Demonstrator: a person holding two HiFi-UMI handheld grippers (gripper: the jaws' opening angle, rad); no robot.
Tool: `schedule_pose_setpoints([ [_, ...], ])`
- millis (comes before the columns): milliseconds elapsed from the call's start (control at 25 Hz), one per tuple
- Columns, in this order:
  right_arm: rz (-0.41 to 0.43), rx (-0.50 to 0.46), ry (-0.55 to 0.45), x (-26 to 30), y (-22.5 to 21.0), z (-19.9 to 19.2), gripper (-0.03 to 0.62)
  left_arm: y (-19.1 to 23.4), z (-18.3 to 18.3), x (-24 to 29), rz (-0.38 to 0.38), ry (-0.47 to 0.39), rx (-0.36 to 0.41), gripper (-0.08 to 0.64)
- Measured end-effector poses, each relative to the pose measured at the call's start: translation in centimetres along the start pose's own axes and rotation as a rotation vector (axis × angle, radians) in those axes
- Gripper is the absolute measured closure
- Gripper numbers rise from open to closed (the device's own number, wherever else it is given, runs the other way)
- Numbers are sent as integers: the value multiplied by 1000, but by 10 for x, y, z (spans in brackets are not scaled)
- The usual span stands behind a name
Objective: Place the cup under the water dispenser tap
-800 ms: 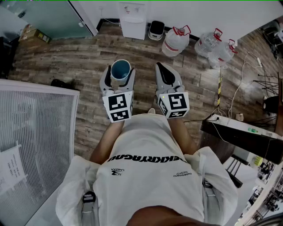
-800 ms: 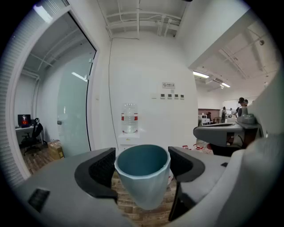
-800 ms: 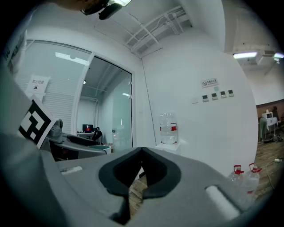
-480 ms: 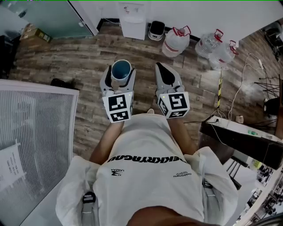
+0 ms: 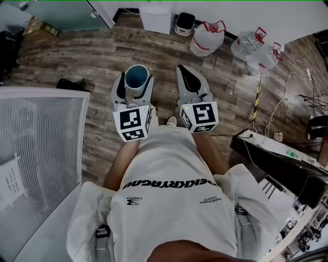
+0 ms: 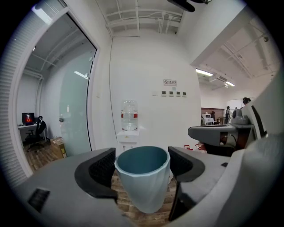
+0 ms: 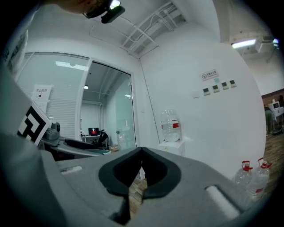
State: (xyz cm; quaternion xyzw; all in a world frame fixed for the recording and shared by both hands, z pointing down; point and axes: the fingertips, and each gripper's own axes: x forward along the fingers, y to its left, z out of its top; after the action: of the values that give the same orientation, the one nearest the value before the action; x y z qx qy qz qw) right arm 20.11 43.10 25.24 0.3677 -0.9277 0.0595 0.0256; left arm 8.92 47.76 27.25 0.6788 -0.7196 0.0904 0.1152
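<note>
A light blue cup stands upright between the jaws of my left gripper, whose black pads press its sides; from above the cup shows in the left gripper over the wooden floor. My right gripper is beside it on the right, shut with nothing in it, its tips meeting. The white water dispenser, with a clear bottle on top, stands against the wall ahead, also seen as the dispenser and at the top edge of the head view.
Several large water bottles lie on the floor right of the dispenser, beside a small bin. A glass partition stands to the left. White blinds fill the near left, a dark desk with cables the right.
Both grippers and the cup have moved forward toward the dispenser, which has slid to the top edge of the head view. The grip on the cup is unchanged.
</note>
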Motion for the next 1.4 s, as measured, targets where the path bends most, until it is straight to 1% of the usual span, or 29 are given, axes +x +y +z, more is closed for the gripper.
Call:
schedule_pose_setpoints([
  [160, 15, 2, 9, 21, -12, -4, 592, 3, -4, 23, 2, 12, -3, 198],
  [320, 4, -13, 3, 58, -30, -3, 592, 13, 0, 60, -16, 3, 1, 198],
  [440, -12, -12, 16, 105, -44, -8, 592, 35, 2, 103, -32, 8, 0, 198],
  [560, -25, -19, 33, 169, -60, -4, 592, 67, 17, 162, -54, 7, 0, 199],
  [840, -119, -33, 46, 308, -102, 32, 592, 133, 69, 294, -146, 33, 2, 199],
  [1080, -194, -39, 55, 408, -128, 52, 592, 182, 112, 392, -226, 33, 24, 199],
  [1200, -232, -42, 66, 441, -139, 53, 592, 195, 116, 430, -260, 40, 43, 199],
  [1280, -261, -41, 76, 454, -149, 51, 592, 196, 116, 450, -290, 52, 41, 199],
  [1400, -299, -32, 84, 469, -162, 50, 592, 199, 119, 474, -324, 50, 60, 199],
])
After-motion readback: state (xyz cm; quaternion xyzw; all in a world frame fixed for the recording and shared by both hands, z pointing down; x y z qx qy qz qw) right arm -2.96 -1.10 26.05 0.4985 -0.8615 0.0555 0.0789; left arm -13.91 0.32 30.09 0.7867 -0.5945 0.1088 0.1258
